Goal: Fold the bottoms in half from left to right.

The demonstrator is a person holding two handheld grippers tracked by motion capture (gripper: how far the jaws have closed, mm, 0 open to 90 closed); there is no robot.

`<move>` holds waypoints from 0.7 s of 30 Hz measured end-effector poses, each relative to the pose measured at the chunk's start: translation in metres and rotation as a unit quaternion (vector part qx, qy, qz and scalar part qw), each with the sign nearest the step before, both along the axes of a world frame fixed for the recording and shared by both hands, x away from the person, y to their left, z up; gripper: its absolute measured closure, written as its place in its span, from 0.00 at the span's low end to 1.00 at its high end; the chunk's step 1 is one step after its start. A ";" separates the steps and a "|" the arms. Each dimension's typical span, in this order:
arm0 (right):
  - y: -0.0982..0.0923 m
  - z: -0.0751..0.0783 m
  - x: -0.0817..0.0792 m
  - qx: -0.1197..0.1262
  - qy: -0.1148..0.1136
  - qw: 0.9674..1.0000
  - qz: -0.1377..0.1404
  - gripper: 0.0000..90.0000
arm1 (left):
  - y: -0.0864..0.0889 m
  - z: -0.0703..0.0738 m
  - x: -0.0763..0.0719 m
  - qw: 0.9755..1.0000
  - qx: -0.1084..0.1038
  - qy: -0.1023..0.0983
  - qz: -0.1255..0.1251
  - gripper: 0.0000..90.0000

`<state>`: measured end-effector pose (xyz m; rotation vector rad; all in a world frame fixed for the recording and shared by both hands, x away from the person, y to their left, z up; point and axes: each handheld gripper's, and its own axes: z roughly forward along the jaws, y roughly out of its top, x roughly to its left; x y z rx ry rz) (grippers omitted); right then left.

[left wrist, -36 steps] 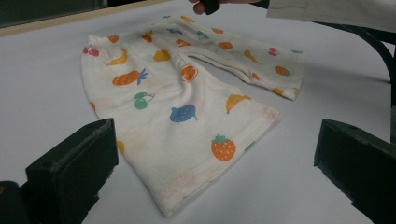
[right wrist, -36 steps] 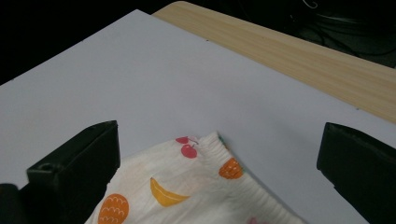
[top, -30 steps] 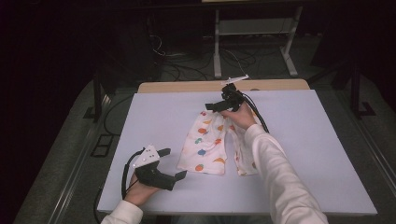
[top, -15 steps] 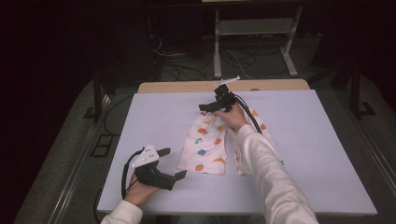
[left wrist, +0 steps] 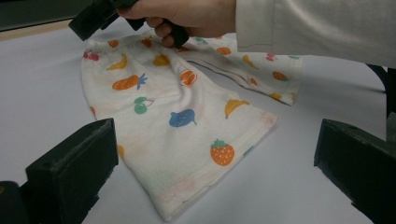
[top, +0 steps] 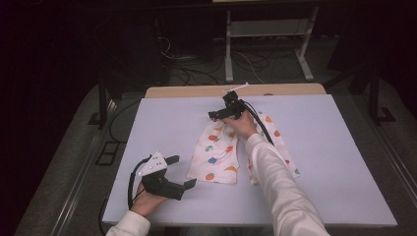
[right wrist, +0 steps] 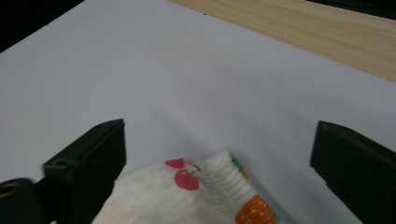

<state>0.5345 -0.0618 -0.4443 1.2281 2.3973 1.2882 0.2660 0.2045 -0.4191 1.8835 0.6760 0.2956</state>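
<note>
On the fruit-print shorts (left wrist: 177,116), no readable writing shows.

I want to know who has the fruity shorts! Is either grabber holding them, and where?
Neither yet. The right gripper has been closing a little around the gathered waistband corner of the shorts, without pinching it. The left gripper waits open nearby.
</note>
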 end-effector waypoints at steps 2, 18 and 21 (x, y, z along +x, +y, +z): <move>0.002 -0.001 0.000 -0.007 -0.009 1.000 -0.004 0.09 | 0.000 0.000 0.000 1.000 -0.001 0.000 0.000 0.00; 0.012 0.000 0.001 -0.020 0.024 1.000 -0.004 0.49 | 0.001 0.001 0.000 1.000 -0.003 -0.001 0.000 0.00; 0.010 0.001 0.002 -0.022 0.025 0.999 -0.002 0.56 | 0.001 0.001 0.000 1.000 -0.003 -0.001 0.000 0.00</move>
